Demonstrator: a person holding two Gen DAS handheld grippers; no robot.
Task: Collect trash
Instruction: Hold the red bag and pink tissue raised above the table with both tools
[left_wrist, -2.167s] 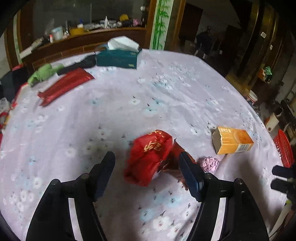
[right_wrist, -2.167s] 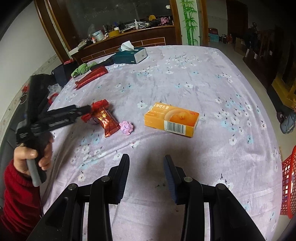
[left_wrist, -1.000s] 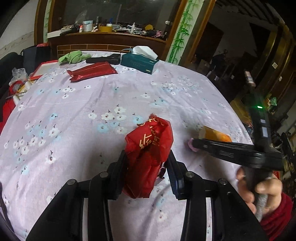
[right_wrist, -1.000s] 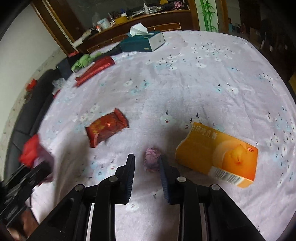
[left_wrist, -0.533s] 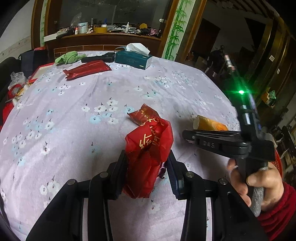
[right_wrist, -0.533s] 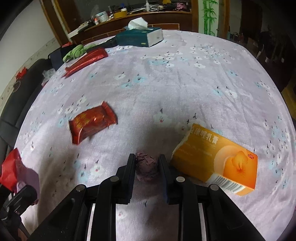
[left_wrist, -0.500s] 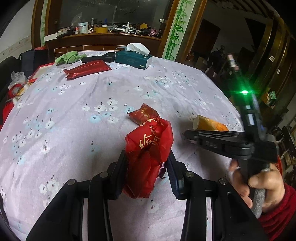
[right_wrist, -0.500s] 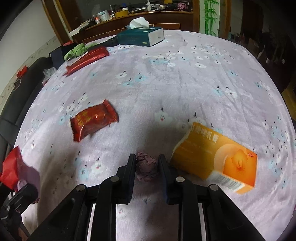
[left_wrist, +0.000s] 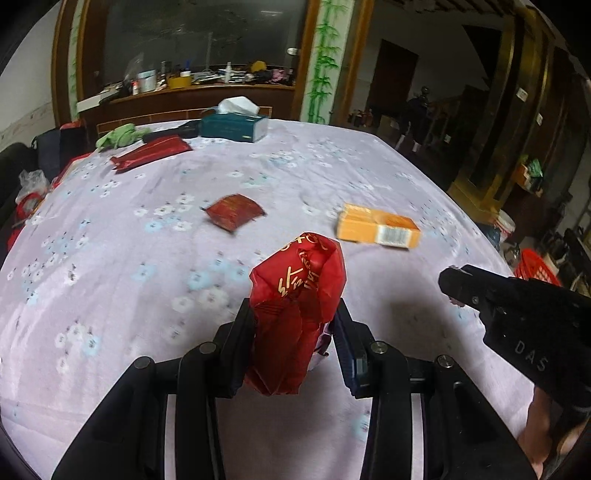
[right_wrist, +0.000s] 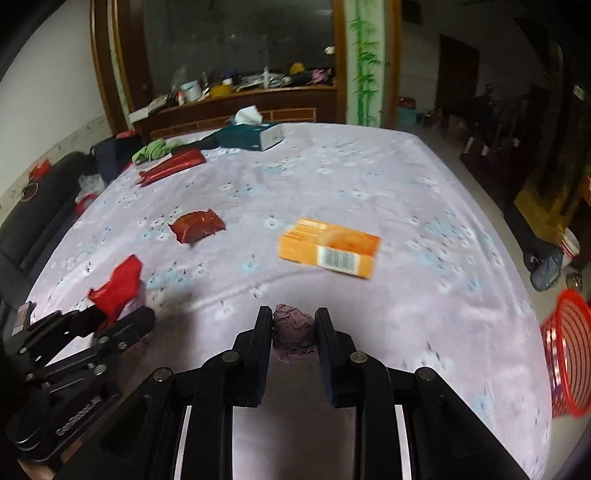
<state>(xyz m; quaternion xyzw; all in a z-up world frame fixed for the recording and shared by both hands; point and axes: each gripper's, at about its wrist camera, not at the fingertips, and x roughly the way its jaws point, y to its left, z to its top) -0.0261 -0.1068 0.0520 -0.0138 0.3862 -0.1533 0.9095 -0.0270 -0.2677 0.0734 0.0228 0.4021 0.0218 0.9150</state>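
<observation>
Clamping both catches firmly is the whole job just now: the left gripper (left_wrist: 295, 332) has its jaws pressed on a red wrapper (left_wrist: 297, 317) that sticks up well beyond the tips, and the right gripper (right_wrist: 293, 332) has its jaws tight on a small crumpled purple wad (right_wrist: 293, 330), both off the cloth. To carry them well I would hold each squeeze steady, keep the wrists from tipping, and take a path that keeps the two tools apart, since they hang near each other. The red basket (right_wrist: 569, 354) on the floor past the table's right edge looks the likely bin, though that is my guess; let go only once each piece is over its mouth. Left on the flowered lilac tablecloth (right_wrist: 406, 192) are a dark red packet (right_wrist: 197, 225) and an orange box (right_wrist: 330, 247), well apart. At the far end lie a tissue box (right_wrist: 251, 134), a long red pouch (right_wrist: 171, 166) and a green cloth (right_wrist: 153, 149). Behind stand a cluttered wooden shelf and a bamboo-painted pillar; the room is dim.
</observation>
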